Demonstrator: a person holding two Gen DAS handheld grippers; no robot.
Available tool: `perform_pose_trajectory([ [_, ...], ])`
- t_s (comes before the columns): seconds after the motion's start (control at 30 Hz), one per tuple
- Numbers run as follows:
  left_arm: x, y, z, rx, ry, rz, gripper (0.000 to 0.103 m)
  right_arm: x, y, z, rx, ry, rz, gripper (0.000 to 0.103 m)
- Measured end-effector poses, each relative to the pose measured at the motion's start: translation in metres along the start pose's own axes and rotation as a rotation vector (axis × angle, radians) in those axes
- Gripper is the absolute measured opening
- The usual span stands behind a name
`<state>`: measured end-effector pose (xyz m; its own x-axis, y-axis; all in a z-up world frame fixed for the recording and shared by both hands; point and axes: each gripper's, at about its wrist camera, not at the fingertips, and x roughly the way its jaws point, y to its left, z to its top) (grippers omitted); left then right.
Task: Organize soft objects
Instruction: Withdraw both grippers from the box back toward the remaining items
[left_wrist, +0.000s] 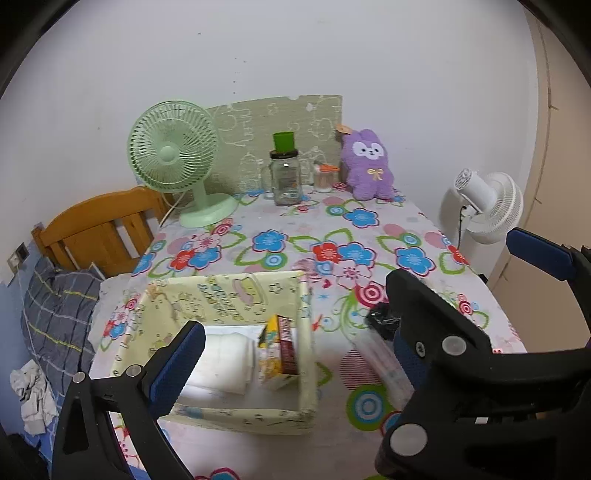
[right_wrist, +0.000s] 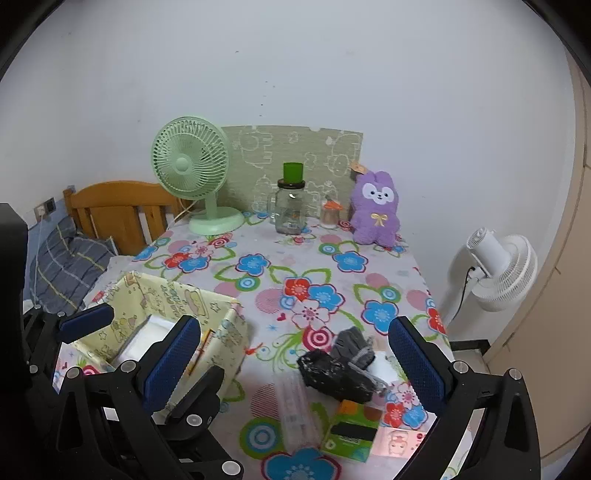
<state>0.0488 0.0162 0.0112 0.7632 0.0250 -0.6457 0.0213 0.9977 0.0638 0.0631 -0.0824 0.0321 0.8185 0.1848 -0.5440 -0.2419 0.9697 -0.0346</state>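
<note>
A pale yellow fabric box (left_wrist: 236, 295) stands at the near left of the flowered table (left_wrist: 295, 229). It holds a folded white cloth (left_wrist: 225, 362) and a snack packet (left_wrist: 279, 350). My left gripper (left_wrist: 299, 306) hovers open above the box with nothing between its fingers. My right gripper (right_wrist: 295, 325) is wide open and empty, above a crumpled black bag (right_wrist: 332, 373) and a grey knitted item (right_wrist: 351, 347). A purple plush rabbit (right_wrist: 375, 210) sits upright at the table's far right, against the wall. One of the left gripper's fingers (right_wrist: 86, 321) shows over the box (right_wrist: 166, 295).
A green desk fan (left_wrist: 171, 155), a glass jar with a green lid (left_wrist: 284, 173) and a small jar (left_wrist: 323, 179) line the back edge. A clear tube pack (right_wrist: 295, 413), a green packet (right_wrist: 351, 432) and a pink packet (right_wrist: 399, 439) lie near me. A white floor fan (right_wrist: 498, 269) stands right, a wooden bed (left_wrist: 99, 229) left.
</note>
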Motion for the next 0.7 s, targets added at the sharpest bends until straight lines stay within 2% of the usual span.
perform_pose_trajectory([
  [0.17, 0.002, -0.016, -0.001, 0.011, 0.006, -0.036, 0.102, -0.002, -0.015, -0.007, 0.015, 0.014, -0.001, 0.103],
  [0.4, 0.005, -0.038, -0.006, 0.044, 0.004, -0.074, 0.102, -0.008, -0.033, -0.018, 0.022, -0.033, -0.035, 0.103],
  [0.57, 0.009, -0.05, -0.011, 0.063, 0.012, -0.107, 0.101, -0.008, -0.045, -0.027, 0.027, -0.023, -0.04, 0.103],
  [0.7, 0.011, -0.06, -0.017, 0.078, -0.007, -0.136, 0.097, -0.008, -0.052, -0.035, 0.022, -0.021, -0.046, 0.103],
])
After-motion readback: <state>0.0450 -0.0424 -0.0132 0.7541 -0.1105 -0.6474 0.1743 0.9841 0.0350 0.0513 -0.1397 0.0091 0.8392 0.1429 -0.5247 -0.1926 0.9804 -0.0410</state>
